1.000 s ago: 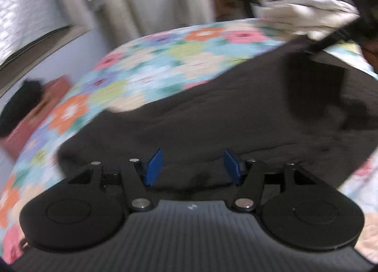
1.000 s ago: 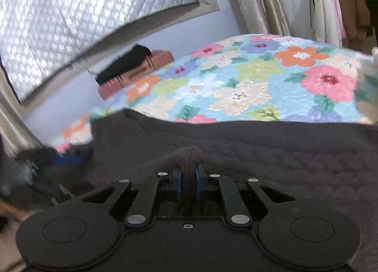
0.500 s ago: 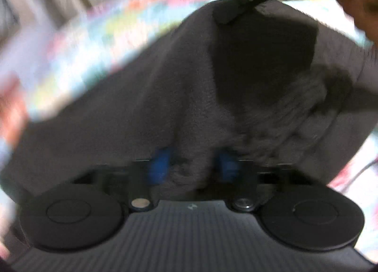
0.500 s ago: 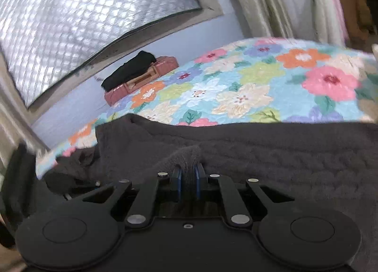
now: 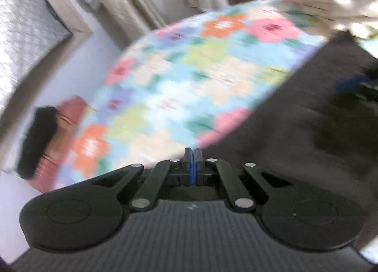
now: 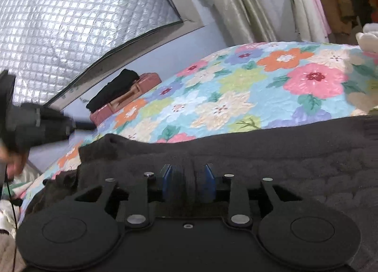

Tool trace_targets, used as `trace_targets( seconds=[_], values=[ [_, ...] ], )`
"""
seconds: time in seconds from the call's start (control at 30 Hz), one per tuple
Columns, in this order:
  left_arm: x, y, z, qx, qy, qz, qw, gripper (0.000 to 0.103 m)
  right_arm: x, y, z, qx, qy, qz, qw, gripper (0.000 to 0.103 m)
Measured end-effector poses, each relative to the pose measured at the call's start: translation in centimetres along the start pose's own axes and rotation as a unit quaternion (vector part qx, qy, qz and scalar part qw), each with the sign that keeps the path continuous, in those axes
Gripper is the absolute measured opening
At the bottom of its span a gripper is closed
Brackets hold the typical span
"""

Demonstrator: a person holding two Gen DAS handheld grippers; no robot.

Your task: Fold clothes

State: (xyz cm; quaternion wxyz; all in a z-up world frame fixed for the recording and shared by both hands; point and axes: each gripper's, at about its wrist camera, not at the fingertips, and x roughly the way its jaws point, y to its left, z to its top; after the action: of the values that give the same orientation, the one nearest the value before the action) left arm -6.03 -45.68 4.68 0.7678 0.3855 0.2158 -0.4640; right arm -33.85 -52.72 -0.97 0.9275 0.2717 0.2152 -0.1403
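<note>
My left gripper has its jaws clenched together with nothing between them, hanging above the edge where the floral bedspread meets the dark sweater. My right gripper has its jaws released, standing apart on either side of a raised pinch of the sweater's knit; whether the pads touch it I cannot tell.

In the right wrist view, the bedspread fills the field from 11 to 2 o'clock beyond the sweater. At 10 o'clock a reddish box with a black cloth on it sits by the wall, under a quilted silver window cover. Curtains hang at 12 o'clock. White folded laundry lies at 2 o'clock in the blurred left wrist view.

The sweater is charcoal, cable-textured, spread flat across the near side of the bed, its left end bunched.
</note>
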Motion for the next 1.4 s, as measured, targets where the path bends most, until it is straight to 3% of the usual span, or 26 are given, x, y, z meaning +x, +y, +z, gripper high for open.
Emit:
trace_targets(
  seconds=[0.13,0.27,0.33,0.4,0.43,0.47,0.57,0.6,0.63,0.67,0.7,0.83,0.87,0.9,0.93,0.97,1.07,1.27,1.37,1.4],
  values=[
    [1.8,5.6,3.1,-0.075,0.018,-0.005,0.997,0.0,1.5,-0.6,-0.1,0.005,0.026,0.01,1.0,0.036],
    [1.5,5.6,2.7,-0.05,0.021,-0.04,0.9977,0.004,2.4,-0.5,-0.5,0.002,0.05,0.034,0.998,0.036],
    [1.1,4.1,1.1,-0.035,0.019,-0.084,0.9957,0.006,2.6,0.4,-0.4,-0.019,0.073,0.04,0.996,0.039],
    [0.8,1.5,-0.7,-0.003,0.029,-0.118,0.9926,0.026,3.1,1.2,-0.4,-0.026,0.105,0.05,0.993,0.048],
    [0.5,0.0,-1.6,0.017,0.035,-0.125,0.9914,0.044,3.4,1.5,-0.6,-0.025,0.121,0.058,0.991,0.049],
    [0.2,-1.6,-2.5,0.037,0.041,-0.131,0.9899,0.056,3.8,1.9,-0.9,-0.026,0.137,0.062,0.988,0.049],
    [-1.1,-5.7,-4.7,0.103,0.039,-0.148,0.9829,0.061,4.2,3.3,-1.8,-0.059,0.153,0.051,0.985,0.049],
    [-1.6,-6.9,-5.2,0.127,0.033,-0.146,0.9806,0.07,4.2,3.7,-2.1,-0.071,0.153,0.047,0.985,0.039],
    [-1.8,-7.9,-5.6,0.149,0.031,-0.142,0.9781,0.078,4.1,4.0,-2.1,-0.076,0.149,0.049,0.985,0.02],
    [-1.8,-9.0,-6.0,0.171,0.031,-0.138,0.9751,0.096,3.9,3.9,-1.8,-0.066,0.137,0.061,0.987,0.016],
    [-1.5,-9.6,-6.2,0.181,0.035,-0.141,0.9727,0.103,3.6,3.8,-1.6,-0.055,0.123,0.074,0.988,0.013],
    [0.4,-11.0,-6.2,0.16,0.059,-0.161,0.9721,0.099,2.1,3.6,-0.5,-0.012,0.066,0.15,0.986,0.011],
    [0.7,-10.8,-6.0,0.137,0.056,-0.173,0.9738,0.079,1.8,3.6,-0.3,-0.006,0.057,0.168,0.984,0.011],
    [1.0,-10.4,-5.5,0.115,0.059,-0.175,0.976,0.04,1.5,3.7,-0.2,-0.002,0.049,0.185,0.982,0.011],
    [1.2,-10.0,-5.0,0.093,0.064,-0.176,0.9779,0.02,1.2,3.8,-0.1,-0.005,0.043,0.189,0.981,0.011],
    [1.3,-9.4,-4.5,0.075,0.068,-0.169,0.9804,0.016,1.0,3.8,-0.2,-0.01,0.041,0.181,0.983,0.011],
    [0.8,-7.6,-2.9,0.042,0.056,-0.142,0.9874,0.015,0.7,3.4,-0.2,-0.011,0.031,0.158,0.987,0.015],
    [1.6,-2.0,1.9,0.054,0.036,-0.064,0.9959,0.015,1.2,0.9,-0.1,0.02,0.016,0.104,0.994,0.017],
    [4.7,3.1,5.4,0.053,0.015,0.026,0.9982,0.015,1.8,0.0,-0.1,0.023,0.017,0.085,0.996,0.017],
    [5.8,5.0,6.5,0.058,-0.002,0.073,0.9957,0.015,2.1,-0.3,-0.2,0.024,0.017,0.079,0.996,0.017]
  ],
)
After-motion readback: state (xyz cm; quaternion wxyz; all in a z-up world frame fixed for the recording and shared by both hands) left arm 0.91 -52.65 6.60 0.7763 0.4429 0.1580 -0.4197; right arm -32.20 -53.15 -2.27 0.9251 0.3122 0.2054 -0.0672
